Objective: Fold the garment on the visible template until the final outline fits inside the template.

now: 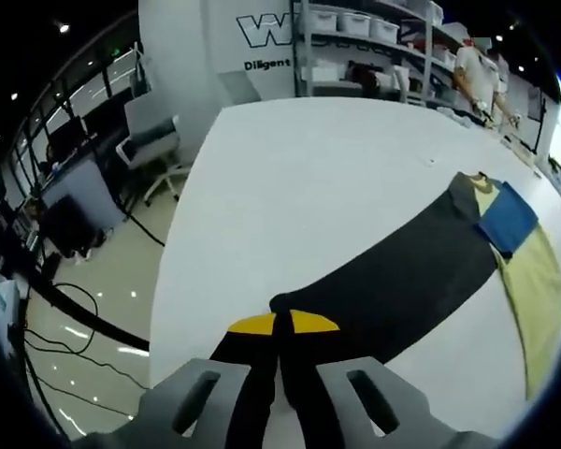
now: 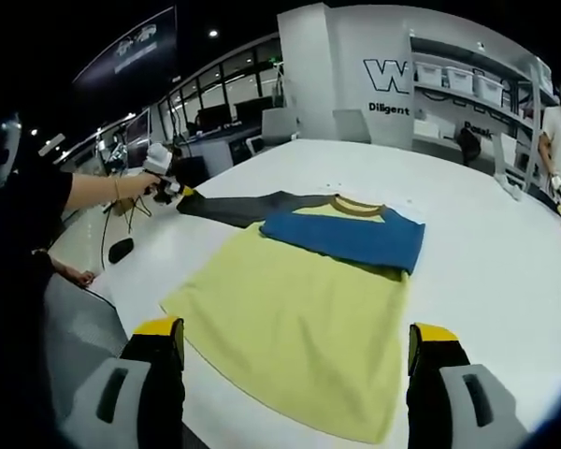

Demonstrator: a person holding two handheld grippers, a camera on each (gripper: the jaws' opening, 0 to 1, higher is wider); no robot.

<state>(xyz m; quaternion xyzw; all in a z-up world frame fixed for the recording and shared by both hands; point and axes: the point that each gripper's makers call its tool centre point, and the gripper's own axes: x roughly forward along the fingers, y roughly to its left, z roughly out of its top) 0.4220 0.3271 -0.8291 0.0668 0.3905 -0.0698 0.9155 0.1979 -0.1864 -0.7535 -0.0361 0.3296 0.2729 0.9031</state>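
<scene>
We see a large white table [image 2: 505,253] carrying everything, with a grey office chair [image 1: 150,140] and white storage shelves [image 1: 355,37] standing beyond its far edge in the left gripper view. On the table lies a pale yellow long-sleeved shirt with dark grey sleeves [image 2: 299,318], spread flat with its hem nearest the right gripper's camera and its brown-trimmed collar at the far end. A blue folded sleeve [image 2: 346,236] lies across the chest, just below the collar. The other dark grey sleeve [image 1: 393,271] is stretched out straight to the left, away from the body of the shirt.

In the left gripper view, the left gripper [image 1: 280,351] has its black, yellow-tipped jaws pressed together on the cuff end of that dark sleeve. In the right gripper view we see the same gripper far off at the left, held in a person's hand [image 2: 154,182] at the sleeve's end.

The right gripper [image 2: 294,351] hangs over the near hem, its jaws spread wide apart and clamping nothing.
</scene>
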